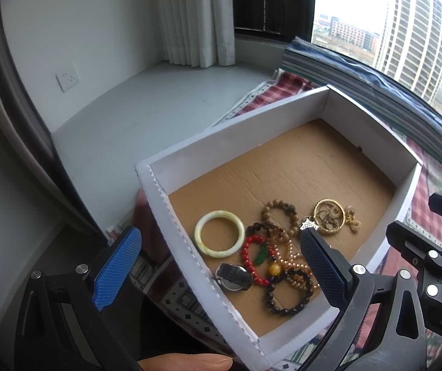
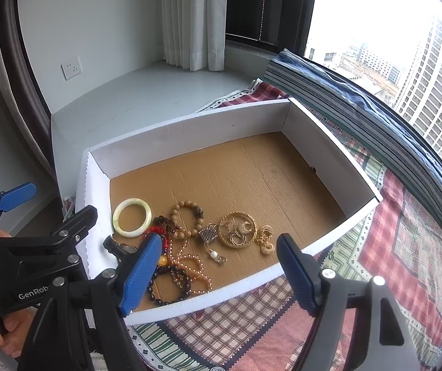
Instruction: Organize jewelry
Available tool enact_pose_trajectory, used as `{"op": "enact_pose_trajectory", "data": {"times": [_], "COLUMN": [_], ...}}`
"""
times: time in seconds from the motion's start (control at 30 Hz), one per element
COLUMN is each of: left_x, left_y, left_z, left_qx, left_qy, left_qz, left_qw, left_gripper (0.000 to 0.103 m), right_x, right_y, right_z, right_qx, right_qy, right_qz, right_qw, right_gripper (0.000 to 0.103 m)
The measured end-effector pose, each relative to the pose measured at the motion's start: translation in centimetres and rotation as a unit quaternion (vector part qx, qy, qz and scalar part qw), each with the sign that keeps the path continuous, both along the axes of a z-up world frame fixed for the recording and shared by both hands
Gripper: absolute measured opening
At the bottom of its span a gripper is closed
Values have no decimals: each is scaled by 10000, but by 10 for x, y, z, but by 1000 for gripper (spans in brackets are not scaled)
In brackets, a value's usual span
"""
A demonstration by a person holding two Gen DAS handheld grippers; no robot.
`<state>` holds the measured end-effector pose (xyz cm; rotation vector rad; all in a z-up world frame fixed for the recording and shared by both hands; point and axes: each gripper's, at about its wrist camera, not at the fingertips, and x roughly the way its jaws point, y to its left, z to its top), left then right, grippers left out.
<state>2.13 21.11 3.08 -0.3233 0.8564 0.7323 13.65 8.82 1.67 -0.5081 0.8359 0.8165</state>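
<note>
white cardboard box with a brown corrugated floor (image 2: 190,130), on a red plaid patterned cloth (image 2: 406,232); its near wall crosses between my right gripper's (image 2: 218,266) wide, empty jaws. my left gripper (image 1: 221,266) also stands wide, holding nothing, straddling the box's corner. the jewelry lies between the jaws: dark wooden bead bracelet (image 1: 289,290), pale green jade bangle (image 1: 219,233), gold wire hoop (image 2: 238,228).
</note>
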Motion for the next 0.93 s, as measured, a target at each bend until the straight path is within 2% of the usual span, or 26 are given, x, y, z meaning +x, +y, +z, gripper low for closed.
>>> {"op": "enact_pose_trajectory", "data": {"times": [0.93], "left_x": [-1], "left_y": [-3], "left_z": [-2], "left_qx": [-20], "left_qy": [-58], "left_qz": [-22], "left_qw": [10000], "left_gripper": [102], "right_x": [0], "right_y": [-2], "right_z": [-1], "right_qx": [-38], "right_qy": [14], "right_qz": [11], "right_qw": [10000], "right_gripper": [78]}}
